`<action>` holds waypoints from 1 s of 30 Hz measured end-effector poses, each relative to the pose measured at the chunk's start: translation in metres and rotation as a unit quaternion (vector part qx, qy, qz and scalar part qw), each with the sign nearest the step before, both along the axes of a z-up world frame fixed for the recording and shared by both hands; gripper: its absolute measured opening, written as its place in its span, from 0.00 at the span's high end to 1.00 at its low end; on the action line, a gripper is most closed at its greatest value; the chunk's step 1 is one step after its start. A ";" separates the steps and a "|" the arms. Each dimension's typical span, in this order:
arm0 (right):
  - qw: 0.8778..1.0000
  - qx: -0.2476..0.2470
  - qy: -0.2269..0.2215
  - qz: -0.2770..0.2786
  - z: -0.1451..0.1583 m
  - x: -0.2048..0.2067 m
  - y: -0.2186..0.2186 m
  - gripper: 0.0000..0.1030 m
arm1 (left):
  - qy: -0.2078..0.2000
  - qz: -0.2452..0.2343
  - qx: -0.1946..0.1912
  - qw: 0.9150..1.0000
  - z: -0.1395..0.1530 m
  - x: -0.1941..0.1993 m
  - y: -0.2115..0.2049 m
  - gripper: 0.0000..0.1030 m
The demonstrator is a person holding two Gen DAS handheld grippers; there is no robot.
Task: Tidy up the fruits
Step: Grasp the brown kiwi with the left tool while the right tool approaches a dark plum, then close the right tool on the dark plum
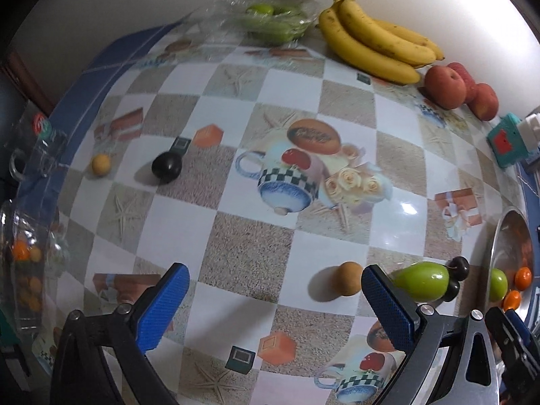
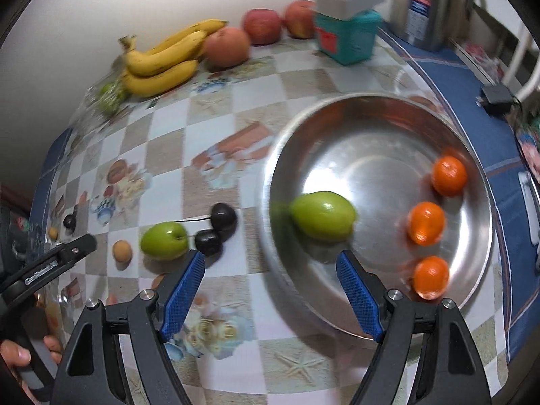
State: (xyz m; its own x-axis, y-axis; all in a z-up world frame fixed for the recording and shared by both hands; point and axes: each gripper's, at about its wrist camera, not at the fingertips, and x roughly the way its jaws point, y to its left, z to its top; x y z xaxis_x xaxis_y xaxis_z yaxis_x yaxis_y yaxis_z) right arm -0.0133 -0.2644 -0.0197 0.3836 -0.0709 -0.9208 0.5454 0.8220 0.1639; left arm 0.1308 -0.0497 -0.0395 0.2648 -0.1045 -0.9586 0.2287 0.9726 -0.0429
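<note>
**Both grippers released above the fruit-strewn worktop**

Your right gripper [image 2: 271,288] sits nearest the lens, its blue ribbed fingers [image 2: 182,298] spread wide and holding nothing, straddling the near rim of the steel bowl [image 2: 337,114]. Your left gripper [image 1: 275,303] is likewise released, fingers apart over the glossy checkered worktop [image 1: 236,236].

Only the right wrist view shows the bowl's polished inside: one oblong green fruit [image 2: 322,216] lies near its left wall, and three small oranges [image 2: 426,223] line the right side. The left wrist view catches just a sliver of that bowl at its right edge.

On the worktop beside the bowl you have a second green fruit [image 2: 164,239] touching two dark cherries [image 2: 216,226], with a small tan round fruit [image 2: 122,250] just left of it.

Only the left view shows clearly the far stragglers: a dark plum-like fruit [image 1: 166,167] and another tan fruit [image 1: 101,164].

Along the wall lie bananas [image 1: 374,40], red apples [image 1: 445,87] and a clear bag of green produce [image 1: 273,23].
</note>
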 end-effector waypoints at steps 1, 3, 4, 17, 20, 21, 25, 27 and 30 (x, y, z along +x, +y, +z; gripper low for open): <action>1.000 0.003 -0.003 0.008 0.000 0.004 0.004 0.21 | 0.003 0.003 -0.003 1.000 -0.001 0.001 0.001 0.00; 1.000 0.006 -0.006 0.014 -0.001 0.009 0.010 0.21 | 0.010 0.006 -0.008 1.000 -0.004 0.001 0.002 0.00; 1.000 0.007 -0.007 0.017 -0.001 0.012 0.013 0.21 | 0.013 0.008 -0.010 1.000 -0.005 0.002 0.001 0.00; 1.000 -0.004 -0.027 -0.002 0.005 0.028 0.016 0.23 | 0.057 -0.018 -0.049 0.997 -0.020 0.004 -0.015 0.26; 0.999 -0.003 -0.032 0.000 0.006 0.033 0.017 0.33 | 0.066 -0.024 -0.068 0.995 -0.022 0.004 -0.019 0.34; 0.999 -0.004 -0.033 0.000 0.006 0.034 0.018 0.37 | 0.068 -0.026 -0.071 0.995 -0.023 0.003 -0.021 0.36; 0.999 0.000 -0.034 0.008 0.004 0.041 0.018 0.51 | 0.076 -0.031 -0.074 0.994 -0.028 0.004 -0.029 0.56; 0.999 0.000 -0.032 0.008 0.001 0.044 0.017 0.56 | 0.072 -0.036 -0.070 0.994 -0.028 0.004 -0.031 0.64; 1.000 0.002 -0.026 0.007 -0.004 0.048 0.015 0.62 | 0.078 -0.039 -0.085 0.993 -0.031 0.005 -0.033 0.74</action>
